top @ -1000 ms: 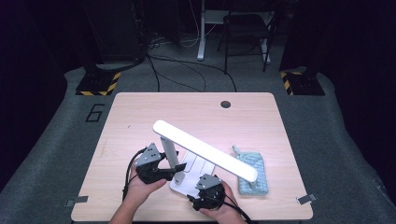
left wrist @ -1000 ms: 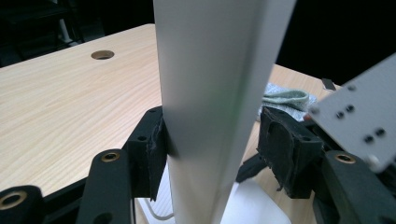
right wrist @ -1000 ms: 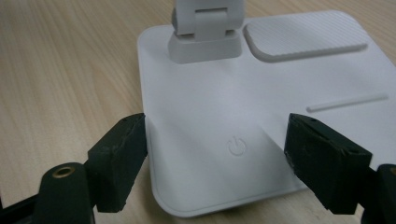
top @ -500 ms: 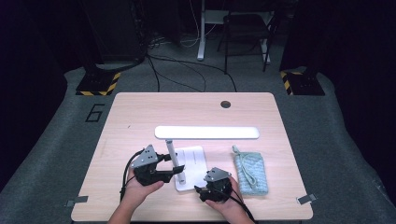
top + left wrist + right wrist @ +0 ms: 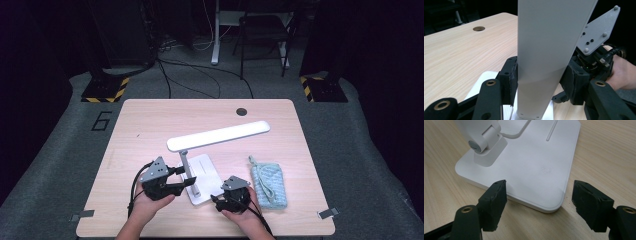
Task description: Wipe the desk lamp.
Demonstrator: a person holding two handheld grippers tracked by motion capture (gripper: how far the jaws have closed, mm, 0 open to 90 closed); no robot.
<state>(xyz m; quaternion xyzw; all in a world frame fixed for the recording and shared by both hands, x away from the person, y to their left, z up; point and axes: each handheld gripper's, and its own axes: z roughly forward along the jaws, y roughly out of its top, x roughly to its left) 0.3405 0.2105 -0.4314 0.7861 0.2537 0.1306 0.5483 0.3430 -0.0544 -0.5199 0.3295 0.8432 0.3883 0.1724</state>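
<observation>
Swinging round since the earlier frames, the lamp head (image 5: pixel 218 135) now points toward the far right of the counter (image 5: pixel 150 120) instead of slanting toward the pouch (image 5: pixel 269 181), and the left gripper's jaws have just been closing onto the lamp's upright arm (image 5: pixel 544 62). That left gripper (image 5: pixel 181 177) now pinches the arm low down, just above the hinge: in the left gripper view both black pads press its flat sides. Your right gripper (image 5: pixel 220 196) sits spread at the near right corner of the lamp base (image 5: pixel 536 170), with nothing between its jaws.

The lamp stands near the front middle of the counter, the base flat on the wood.

To finish setting the head, keep the left pinch square on the arm's flat faces, so it cannot twist in the pads. The white plastic is smooth and matte and probably slips under a skewed grip. Use the right gripper to steady the base: either close it over the rounded corner edge or press down on the slab, keeping off the faint round touch button (image 5: pixel 546 169) embossed in it. Turn slowly; the long flat head likely gives plenty of leverage to tip the thin base.

The hinge block (image 5: pixel 485 147) is a stubby cylinder in a square socket. The pouch looks soft, woven, pale blue-green, with a cord, well clear to the right.
</observation>
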